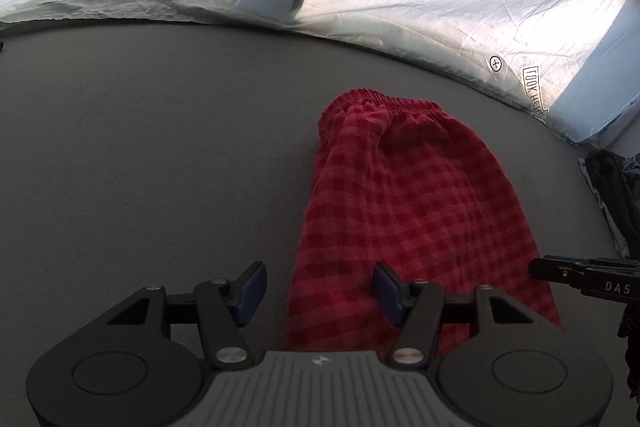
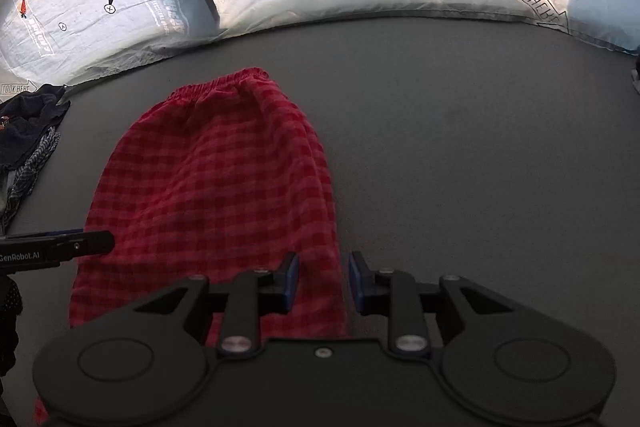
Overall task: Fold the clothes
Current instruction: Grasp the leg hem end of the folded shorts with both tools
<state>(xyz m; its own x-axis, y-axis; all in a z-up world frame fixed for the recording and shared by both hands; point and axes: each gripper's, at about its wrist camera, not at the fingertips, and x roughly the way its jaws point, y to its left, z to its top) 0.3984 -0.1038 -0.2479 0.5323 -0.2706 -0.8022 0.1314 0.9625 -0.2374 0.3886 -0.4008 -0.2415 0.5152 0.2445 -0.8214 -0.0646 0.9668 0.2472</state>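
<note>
Both tongs are held open: left gripper (image 1: 320,293) wide, right gripper (image 2: 323,281) narrower, each straddling a side edge of the red checked shorts (image 1: 404,203) spread on the grey bed (image 1: 160,155).

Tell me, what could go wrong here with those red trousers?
Each open hand-held gripper, left and right, straddles only an edge of the red checked cloth garment, so a pinch might catch one layer and fold it crooked. The dark clothes pile lies close and could snag.
</note>
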